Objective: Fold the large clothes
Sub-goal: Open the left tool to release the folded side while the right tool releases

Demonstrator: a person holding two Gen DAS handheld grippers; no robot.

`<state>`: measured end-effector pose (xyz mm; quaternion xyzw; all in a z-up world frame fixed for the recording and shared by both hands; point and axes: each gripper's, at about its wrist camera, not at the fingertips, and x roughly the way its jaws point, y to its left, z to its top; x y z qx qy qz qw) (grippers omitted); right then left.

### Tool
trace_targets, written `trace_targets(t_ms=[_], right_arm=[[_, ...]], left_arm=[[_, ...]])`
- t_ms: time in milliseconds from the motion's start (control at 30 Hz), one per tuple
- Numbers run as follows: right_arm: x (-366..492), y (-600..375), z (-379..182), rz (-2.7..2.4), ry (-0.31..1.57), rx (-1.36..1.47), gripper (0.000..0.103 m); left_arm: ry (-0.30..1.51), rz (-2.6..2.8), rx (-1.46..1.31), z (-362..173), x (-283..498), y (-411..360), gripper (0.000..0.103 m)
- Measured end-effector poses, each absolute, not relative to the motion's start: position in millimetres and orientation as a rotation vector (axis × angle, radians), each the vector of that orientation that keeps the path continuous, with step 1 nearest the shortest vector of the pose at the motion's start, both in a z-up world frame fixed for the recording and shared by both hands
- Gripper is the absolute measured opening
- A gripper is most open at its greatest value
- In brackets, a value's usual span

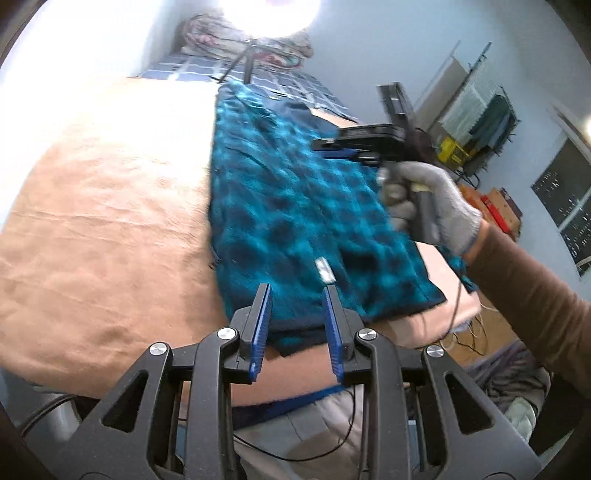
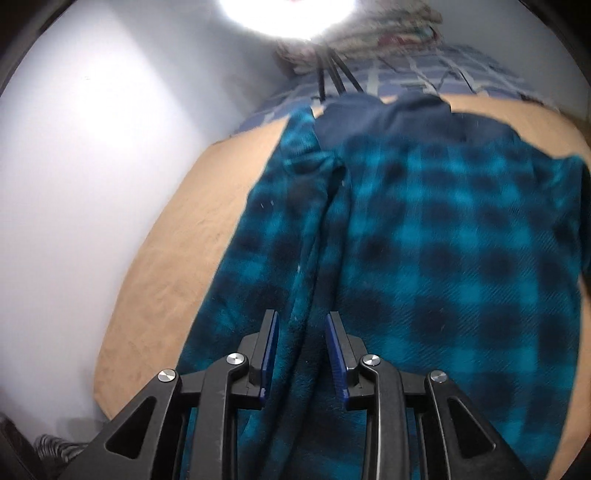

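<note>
A large teal-and-black plaid fleece garment [image 1: 295, 192] lies folded lengthwise into a long strip on a tan blanket [image 1: 110, 206]. A white label [image 1: 324, 271] shows near its near end. My left gripper [image 1: 296, 295] hovers open over that near end, with nothing between its blue pads. My right gripper [image 2: 302, 317] is open above a lengthwise fold ridge of the garment [image 2: 443, 240], pads clear of the cloth. Navy lining [image 2: 388, 114] shows at the far end. In the left wrist view a gloved hand [image 1: 432, 206] holds the right gripper [image 1: 327, 146] over the garment's right side.
A tripod [image 1: 243, 64] stands at the far end under a glaring lamp [image 1: 273, 14], beside a blue checked sheet [image 1: 192, 70] and piled bedding [image 1: 280, 48]. A white wall [image 2: 92, 166] borders the bed's left. Right of the bed are a clothes rack [image 1: 480, 110], boxes [image 1: 495, 206] and floor cables [image 1: 465, 339].
</note>
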<state>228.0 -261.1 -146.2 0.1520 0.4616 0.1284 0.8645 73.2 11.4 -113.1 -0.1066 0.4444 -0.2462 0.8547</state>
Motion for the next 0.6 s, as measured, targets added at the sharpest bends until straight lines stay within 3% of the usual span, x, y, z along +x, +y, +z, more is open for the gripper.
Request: trace_targets(t_ms=[200,267,300,467,500,567,600], right_arm=[[244.7,-261.5,-130.2,0.291,0.931,0.272,0.033],[252.7,-261.0,-132.2,0.308,0.937,0.274,0.034],[256.1,-259.8,-133.1,0.324,0.946,0.277,0.034],[268.2,-250.3,-140.5,0.346,0.98,0.224,0.039],[273.1,-248.2,-143.7,0.346,0.991,0.215,0.039],[282.6,-244.4,-150.3,0.342,1.008,0.199,0.039],[288.5,-242.5,-154.8,0.338,1.023,0.195,0.039]], left_arm=[[1.008,-0.511,-0.272,-129.9,97.3,-9.4,0.026],[1.034,-0.529,-0.272,-137.8,101.4,-24.8,0.034],[1.041,-0.526,-0.251,-141.1,102.4,-32.2,0.043],[1.103,-0.523,-0.166,-164.3,107.4,-67.6,0.043],[1.11,-0.508,-0.148,-167.8,108.5,-71.6,0.042],[1.124,-0.494,-0.121,-175.5,111.2,-78.3,0.007],[1.13,-0.491,-0.124,-178.4,112.8,-79.3,0.003]])
